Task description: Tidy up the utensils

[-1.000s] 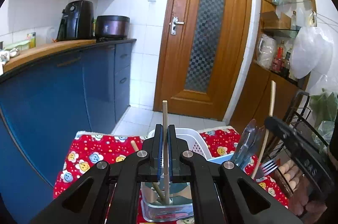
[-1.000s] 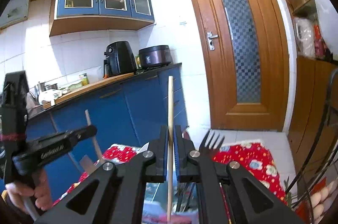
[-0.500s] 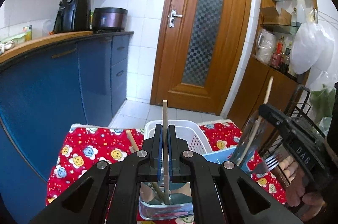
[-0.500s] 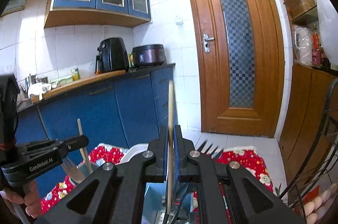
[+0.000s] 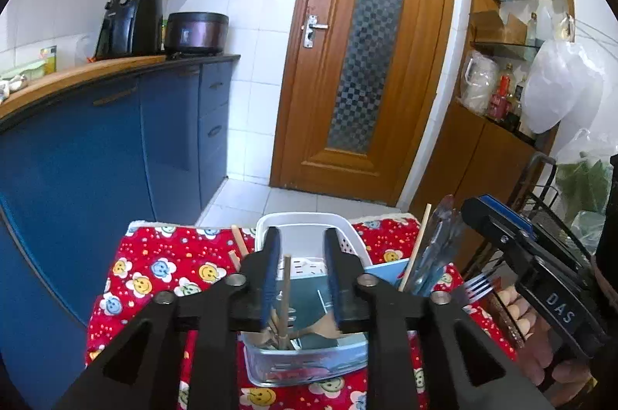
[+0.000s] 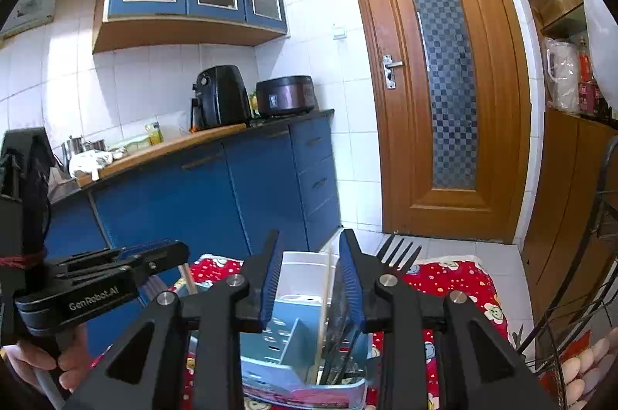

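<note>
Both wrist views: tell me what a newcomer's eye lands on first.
The open left gripper fills the foreground above a clear container holding a wooden chopstick, on a red smiley-face cloth. In the right wrist view the open right gripper hangs over a blue utensil caddy, with a fork sticking up just to its right. Behind both stands the wooden door.

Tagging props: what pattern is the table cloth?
Red cloth printed with smiley flower faces and dots; clearest in the left wrist view.
</note>
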Available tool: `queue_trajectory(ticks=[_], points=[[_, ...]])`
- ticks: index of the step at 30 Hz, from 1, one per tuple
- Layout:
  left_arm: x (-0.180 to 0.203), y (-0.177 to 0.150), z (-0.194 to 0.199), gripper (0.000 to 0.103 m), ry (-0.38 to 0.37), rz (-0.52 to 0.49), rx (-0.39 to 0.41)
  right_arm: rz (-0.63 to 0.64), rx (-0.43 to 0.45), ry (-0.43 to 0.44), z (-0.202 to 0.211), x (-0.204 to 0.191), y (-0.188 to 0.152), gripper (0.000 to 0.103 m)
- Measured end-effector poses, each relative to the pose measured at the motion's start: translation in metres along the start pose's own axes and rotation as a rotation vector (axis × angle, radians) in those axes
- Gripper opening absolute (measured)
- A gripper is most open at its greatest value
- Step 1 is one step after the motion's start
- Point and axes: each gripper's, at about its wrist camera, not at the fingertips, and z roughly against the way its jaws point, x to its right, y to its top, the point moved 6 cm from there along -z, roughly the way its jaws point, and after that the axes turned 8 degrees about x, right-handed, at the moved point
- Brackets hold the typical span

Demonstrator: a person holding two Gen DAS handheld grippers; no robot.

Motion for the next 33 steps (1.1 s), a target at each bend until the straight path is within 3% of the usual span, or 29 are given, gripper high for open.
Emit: queue_trajectory(ticks=[9, 18, 22, 33], points=[[0.004, 0.001, 0.036, 0.042, 0.003, -0.010, 0.030, -0.030, -0.008, 0.021, 0.034, -0.013, 0.001, 0.038], [0.004, -0.013, 0.073, 0.054, 0.026, -0.015, 0.038, -0.059, -0.070, 0.018, 0.062, -0.020, -0.027, 0.038], [0.005, -0.029, 0.087, 0.058, 0.033, -0.003, 0.030, -0.079, -0.088, 0.012, 0.076, -0.020, -0.043, 0.039], [0.005, -0.089, 0.102, 0.059, 0.099, -0.003, -0.016, -0.103, -0.137, -0.040, 0.106, -0.015, -0.092, 0.056]])
